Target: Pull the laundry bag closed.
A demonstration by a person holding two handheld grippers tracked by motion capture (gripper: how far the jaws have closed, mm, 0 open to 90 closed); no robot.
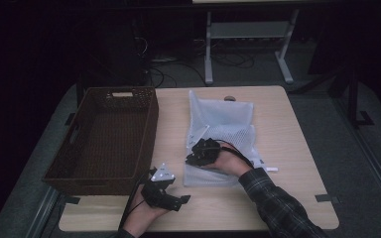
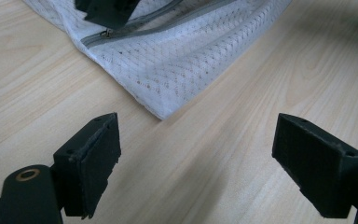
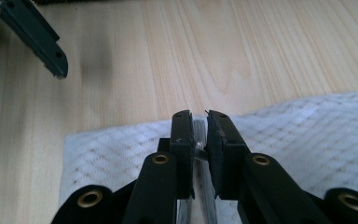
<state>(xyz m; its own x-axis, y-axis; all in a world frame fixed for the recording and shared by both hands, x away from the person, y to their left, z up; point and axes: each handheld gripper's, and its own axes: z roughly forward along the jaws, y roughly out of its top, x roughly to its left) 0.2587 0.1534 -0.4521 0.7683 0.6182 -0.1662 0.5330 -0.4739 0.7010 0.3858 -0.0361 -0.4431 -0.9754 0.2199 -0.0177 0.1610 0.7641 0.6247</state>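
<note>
A white mesh bag (image 1: 225,116) lies flat on the wooden table (image 1: 287,148), and a grey zipper (image 2: 161,18) runs along it. My right gripper (image 1: 192,157) rests on the bag's near left part. Its jaws are shut on the grey zipper pull (image 3: 199,133). The mesh (image 3: 307,135) spreads out on both sides of them. My left gripper (image 1: 181,201) hovers low over bare wood near the table's front edge, a short way from the bag's corner (image 2: 161,114). It is open, with nothing between its wide-apart jaws. One jaw of it shows in the right gripper view's top left corner.
A dark brown wicker basket (image 1: 151,124) with nothing in it stands on the left half of the table, its near corner close to my left hand. Bare wood (image 1: 283,198) lies right of the bag and along the front edge. Table legs and cables stand on the floor beyond.
</note>
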